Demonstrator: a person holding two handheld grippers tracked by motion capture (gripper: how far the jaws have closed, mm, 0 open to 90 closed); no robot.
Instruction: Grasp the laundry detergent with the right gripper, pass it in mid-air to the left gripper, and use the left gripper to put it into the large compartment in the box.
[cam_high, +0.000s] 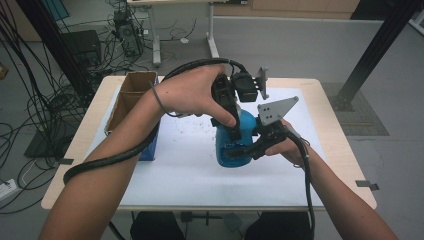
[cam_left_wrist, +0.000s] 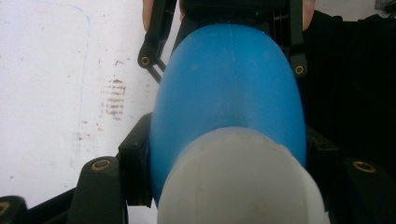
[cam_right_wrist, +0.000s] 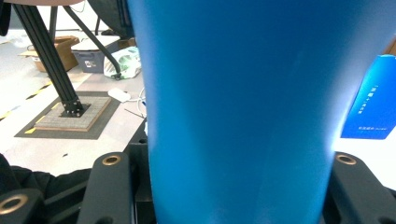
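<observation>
- Jaws of the left gripper (cam_high: 231, 131) clamp the blue bottle (cam_high: 231, 145) near its white cap (cam_left_wrist: 243, 182).
- Right gripper (cam_high: 250, 149) jaws pinch its lower body.
- Bottle stands mid-worktop (cam_high: 190, 170), beside a cardboard box (cam_high: 131, 95).

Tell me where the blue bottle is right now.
In the high view the blue bottle stands mid-table on the white mat, clamped between both hand-held grippers, right of the cardboard box.

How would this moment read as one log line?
blue bottle: upright on table | left gripper: shut on its top | right gripper: shut on body
</observation>
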